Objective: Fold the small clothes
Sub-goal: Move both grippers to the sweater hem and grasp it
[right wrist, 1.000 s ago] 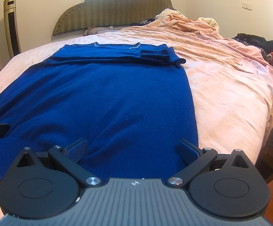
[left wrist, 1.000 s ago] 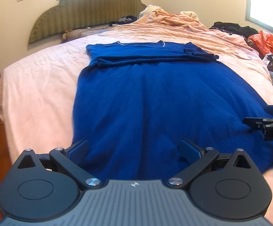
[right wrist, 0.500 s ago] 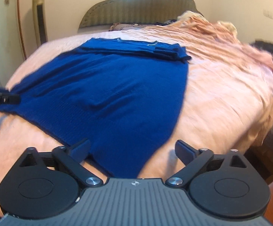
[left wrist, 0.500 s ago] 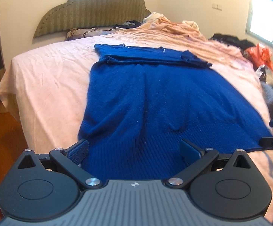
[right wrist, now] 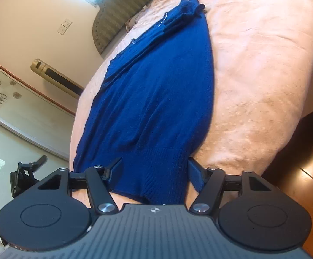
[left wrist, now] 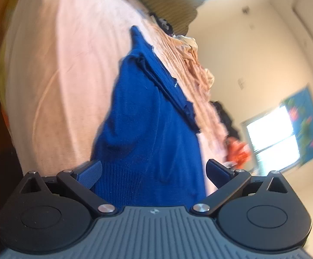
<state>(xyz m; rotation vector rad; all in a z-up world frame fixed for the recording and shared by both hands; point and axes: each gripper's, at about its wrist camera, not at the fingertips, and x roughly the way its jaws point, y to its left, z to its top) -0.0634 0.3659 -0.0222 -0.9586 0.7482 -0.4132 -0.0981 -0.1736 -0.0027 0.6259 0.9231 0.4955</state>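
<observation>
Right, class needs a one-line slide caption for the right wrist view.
Open right gripper straddling the ribbed hem of a blue sweater spread on a bed.

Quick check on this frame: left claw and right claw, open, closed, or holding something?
Left claw: open, fingers either side of the blue sweater hem, not clamped.
Right claw: open, the ribbed hem between its fingers, not gripped.
</observation>
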